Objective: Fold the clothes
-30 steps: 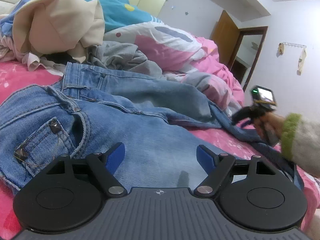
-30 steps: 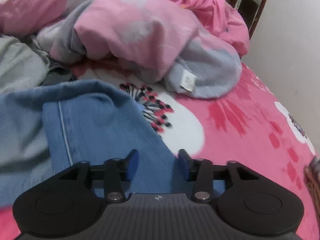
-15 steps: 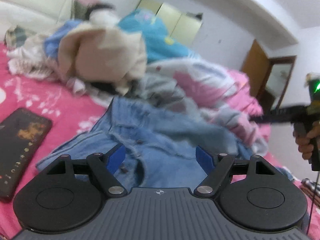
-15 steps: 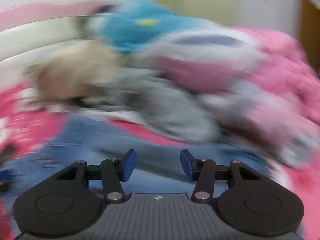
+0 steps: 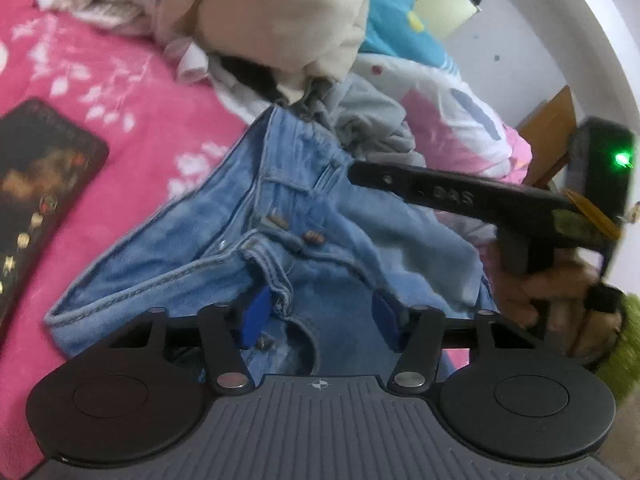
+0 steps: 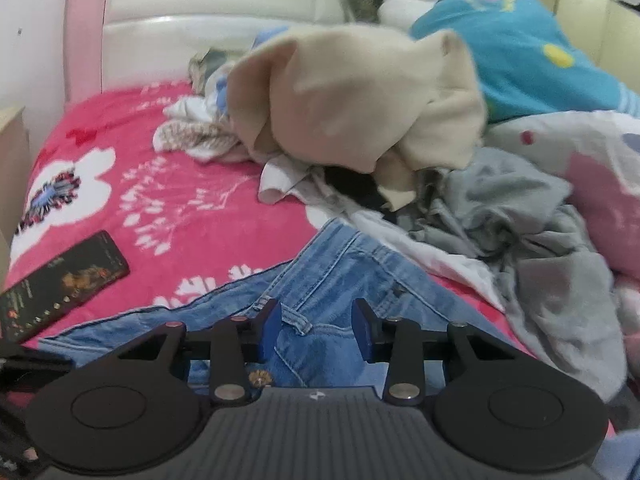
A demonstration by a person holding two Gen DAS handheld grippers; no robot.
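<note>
- The jeans (image 5: 248,240) lie waist-end up on the pink flowered bedspread (image 5: 120,92), buttons and fly showing, the waistband rumpled.
- The left gripper (image 5: 318,316) is low over the fly area, blue pads about half apart and closing; denim lies between and under them, but the pads do not look pressed on it.
- Seen from the left wrist camera, the right gripper (image 5: 360,170) reaches in from the right over the far waistband, held by a hand (image 5: 556,300) with a green fuzzy cuff (image 5: 624,336); a green light glows on its body.
- From its own camera, the right gripper (image 6: 316,328) hovers at a belt loop, jaws partly apart and closing, denim between them, no firm pinch visible.
- A dark phone (image 6: 60,284) lies flat on the bedspread to the left of the jeans, apart from them.
- Behind the jeans sits a heap of laundry: a beige garment (image 6: 352,96) on top, a grey one (image 6: 520,216) to the right, touching the far edge of the jeans.
- A teal cloth (image 6: 520,40) and a pink-and-white quilt (image 6: 592,168) fill the far right.
- A cream padded headboard (image 6: 200,12) stands at the back.
</note>
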